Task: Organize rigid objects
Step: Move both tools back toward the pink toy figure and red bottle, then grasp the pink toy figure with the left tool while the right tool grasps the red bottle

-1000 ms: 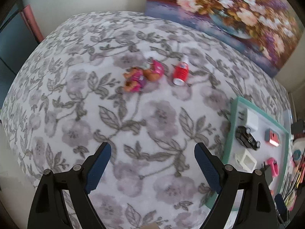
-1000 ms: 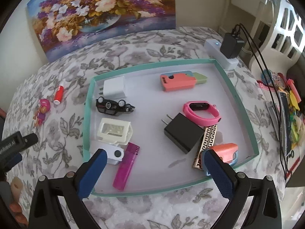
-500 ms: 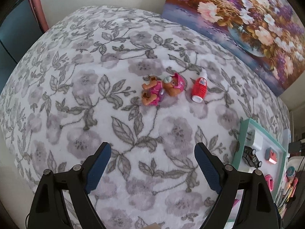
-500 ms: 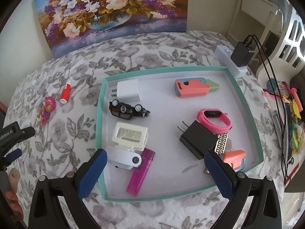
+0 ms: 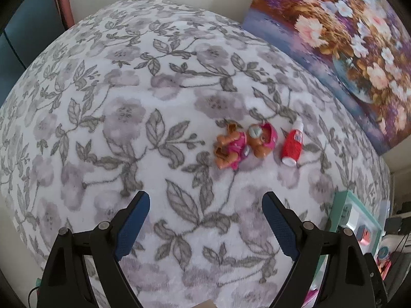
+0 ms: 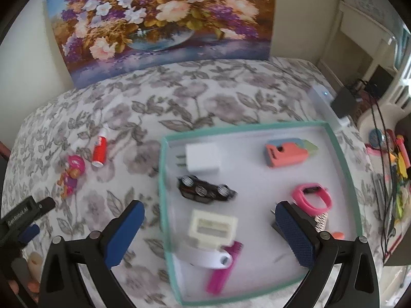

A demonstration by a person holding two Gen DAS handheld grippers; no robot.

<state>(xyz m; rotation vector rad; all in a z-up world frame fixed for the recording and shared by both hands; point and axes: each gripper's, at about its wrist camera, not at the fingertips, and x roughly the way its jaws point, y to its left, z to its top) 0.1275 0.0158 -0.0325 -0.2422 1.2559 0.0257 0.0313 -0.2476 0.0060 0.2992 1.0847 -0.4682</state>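
Note:
A pink and orange toy figure [image 5: 244,145] and a small red bottle [image 5: 291,146] lie on the floral bedspread, outside the teal tray [image 5: 341,214]. My left gripper [image 5: 205,228] is open and empty, hovering short of the figure. In the right wrist view the figure [image 6: 72,174] and bottle [image 6: 99,148] lie left of the tray [image 6: 162,205], which holds a white charger [image 6: 203,157], a black toy car [image 6: 205,191], a pink band [image 6: 312,200] and several other items. My right gripper [image 6: 209,233] is open and empty above the tray's near left part.
A flower painting [image 6: 159,23] leans on the wall behind the bed. A white power strip with a black plug [image 6: 331,105] sits right of the tray. A cluttered side table [image 6: 390,179] stands at the far right. The left gripper [image 6: 23,218] shows at the left edge.
My left gripper has swung left, so the figure and bottle shifted right and the tray slid to the edge. My right gripper has moved left and back over the tray's left side.

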